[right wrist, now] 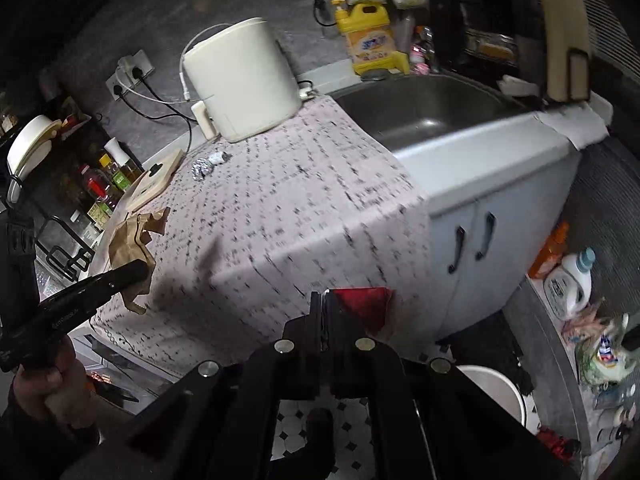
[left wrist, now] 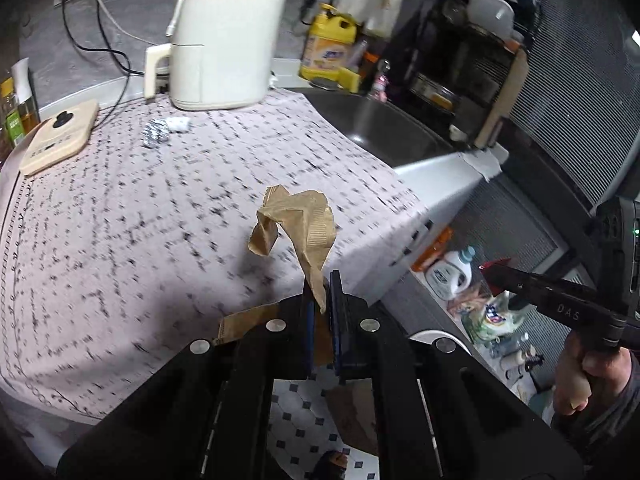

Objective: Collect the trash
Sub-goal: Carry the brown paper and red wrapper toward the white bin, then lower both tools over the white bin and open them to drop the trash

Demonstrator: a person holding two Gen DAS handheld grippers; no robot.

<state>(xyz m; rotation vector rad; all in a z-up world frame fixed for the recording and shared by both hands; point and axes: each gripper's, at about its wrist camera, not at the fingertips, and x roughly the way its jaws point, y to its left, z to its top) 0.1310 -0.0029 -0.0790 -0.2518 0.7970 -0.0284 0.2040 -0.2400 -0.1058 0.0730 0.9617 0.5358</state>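
Observation:
My left gripper (left wrist: 320, 292) is shut on a crumpled piece of brown paper (left wrist: 298, 228) and holds it above the near edge of the patterned tablecloth (left wrist: 120, 208). The paper also shows in the right wrist view (right wrist: 132, 240). My right gripper (right wrist: 323, 300) is shut on a red wrapper (right wrist: 366, 304), held off the table's front corner; it also shows in the left wrist view (left wrist: 494, 270). A foil ball (left wrist: 154, 134) and a small white scrap (left wrist: 178, 123) lie on the cloth near the air fryer. The foil also shows in the right wrist view (right wrist: 202, 168).
A white air fryer (left wrist: 224, 40) stands at the back of the table, a wooden board (left wrist: 60, 136) at the left. A steel sink (right wrist: 424, 108) lies to the right, with a yellow detergent bottle (right wrist: 370, 38) behind. A white bucket (right wrist: 494, 392) stands on the tiled floor below.

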